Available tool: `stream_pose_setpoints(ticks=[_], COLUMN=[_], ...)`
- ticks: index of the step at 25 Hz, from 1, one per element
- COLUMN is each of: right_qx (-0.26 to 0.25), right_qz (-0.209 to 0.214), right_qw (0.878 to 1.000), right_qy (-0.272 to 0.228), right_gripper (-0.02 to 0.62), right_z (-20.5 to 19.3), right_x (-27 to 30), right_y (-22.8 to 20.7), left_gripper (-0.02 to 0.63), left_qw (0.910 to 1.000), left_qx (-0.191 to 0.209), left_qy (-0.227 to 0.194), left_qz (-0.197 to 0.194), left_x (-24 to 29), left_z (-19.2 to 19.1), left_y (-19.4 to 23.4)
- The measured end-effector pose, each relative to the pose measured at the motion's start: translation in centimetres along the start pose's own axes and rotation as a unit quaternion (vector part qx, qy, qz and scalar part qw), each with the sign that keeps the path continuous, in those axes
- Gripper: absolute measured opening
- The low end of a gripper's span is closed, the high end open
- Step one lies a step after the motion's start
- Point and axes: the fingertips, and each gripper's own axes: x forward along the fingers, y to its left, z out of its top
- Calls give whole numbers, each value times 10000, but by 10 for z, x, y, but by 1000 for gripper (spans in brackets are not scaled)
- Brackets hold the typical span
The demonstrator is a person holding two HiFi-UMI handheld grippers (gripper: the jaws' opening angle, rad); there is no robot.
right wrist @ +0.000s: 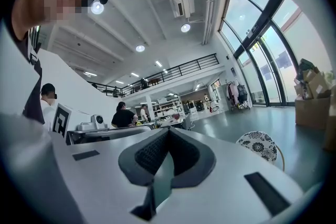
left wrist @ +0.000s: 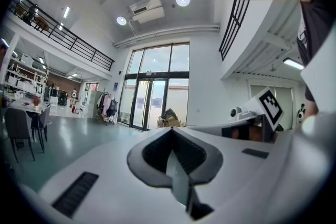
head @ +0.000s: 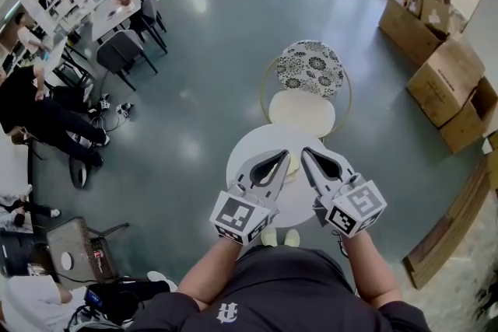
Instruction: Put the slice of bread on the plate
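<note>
In the head view both grippers are held level over a small round white table (head: 249, 159), side by side with their tips near each other. My left gripper (head: 282, 157) is shut with nothing in it, and so is my right gripper (head: 308, 154). A pale cream thing (head: 293, 168) peeks out on the table between them; I cannot tell whether it is the bread or the plate. The left gripper view shows my left gripper (left wrist: 171, 131) closed and empty against the far glass doors. In the right gripper view my right gripper (right wrist: 168, 132) is closed and empty too.
Just beyond the table stands a chair (head: 302, 111) with a cream seat and a patterned back (head: 310, 67). Cardboard boxes (head: 445, 78) are stacked at the right and wooden boards (head: 455, 225) lie at the lower right. People and desks (head: 47, 101) fill the left side.
</note>
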Motion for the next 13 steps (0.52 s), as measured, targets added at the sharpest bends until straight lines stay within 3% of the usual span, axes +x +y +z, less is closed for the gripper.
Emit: stream_pose_setpoints(ticks=[13], right_qx=[-75], right_qz=[5], right_qw=[10000], right_qy=[-47], right_gripper=[6], right_z=[7], right_x=[0], right_y=[-2], left_gripper=[6], left_qw=[10000], left_qx=[23], left_qy=[-55], left_qz=[5], left_x=[1], left_z=[5], left_y=[0])
